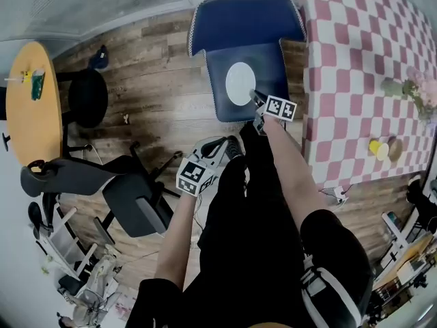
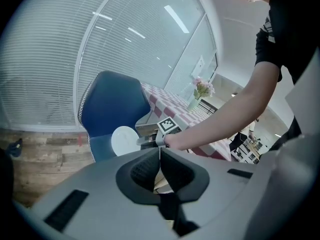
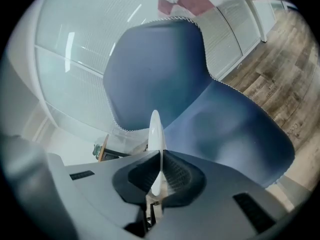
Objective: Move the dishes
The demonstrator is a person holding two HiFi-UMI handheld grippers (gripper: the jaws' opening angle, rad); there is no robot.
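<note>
Plate, head view: white plate at upper centre of the frame, over the seat of the blue chair; whether it touches the seat cannot be told.
Right side, head view: right hand-held gripper meets the plate's lower right rim.
Left side, head view: left hand-held gripper at centre, below the chair and apart from the plate.
Surface, head view: checked surface at upper right, just beside the chair.
Left gripper view: 2 jaws pressed together with nothing between them; plate and chair at centre left beyond.
Right gripper view: 2 jaws clamped on the plate's rim; plate edge-on at centre, chair behind it.
</note>
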